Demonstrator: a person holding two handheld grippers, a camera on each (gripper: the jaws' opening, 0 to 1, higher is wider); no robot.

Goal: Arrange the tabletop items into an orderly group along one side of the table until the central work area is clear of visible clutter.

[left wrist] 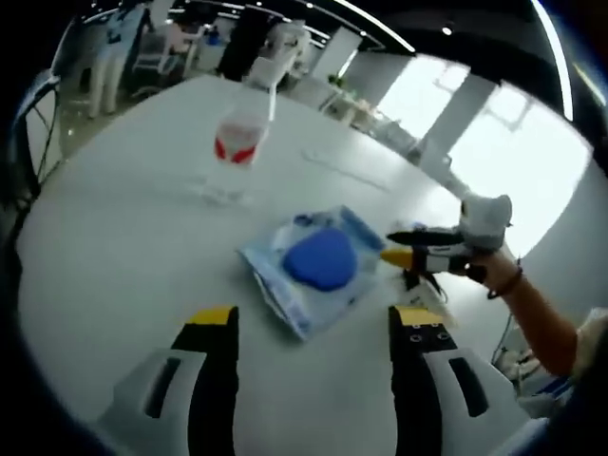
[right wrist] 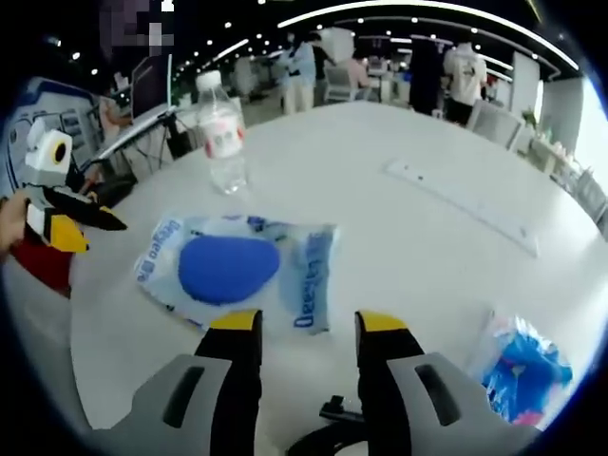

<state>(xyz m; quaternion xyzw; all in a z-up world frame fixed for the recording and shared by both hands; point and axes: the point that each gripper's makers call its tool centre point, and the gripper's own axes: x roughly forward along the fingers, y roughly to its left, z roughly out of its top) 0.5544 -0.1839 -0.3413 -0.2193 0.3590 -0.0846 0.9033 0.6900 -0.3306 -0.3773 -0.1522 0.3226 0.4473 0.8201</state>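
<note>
My left tool [left wrist: 313,328] is open with nothing between its jaws, hovering just short of the clear plastic packet [left wrist: 318,266] with the blue pad inside it. My right tool [right wrist: 306,328] is open too, and empty, coming at the same packet [right wrist: 233,271] from the opposite side, its yellow tips close to the packet's near edge. In the left gripper view I can see my right tool across the packet, held in a gloved hand [left wrist: 484,223].

The packet lies flat on the white worktop [left wrist: 123,247], roughly in the middle of it. Beyond the packet, towards the far edge, stands a water bottle [right wrist: 221,133] with a red label, upright and well apart from the packet. In the right gripper view, off to the packet's right, a second bag with blue contents [right wrist: 521,366] lies near the worktop's edge, and a long white strip [right wrist: 465,204] lies farther back.

I judge the risks as these: the packet is thin and slippery, so a pinch may catch only the film and let the pad slide; both tools closing on it together could collide; and a careless sweep towards the bottle could tip it.
</note>
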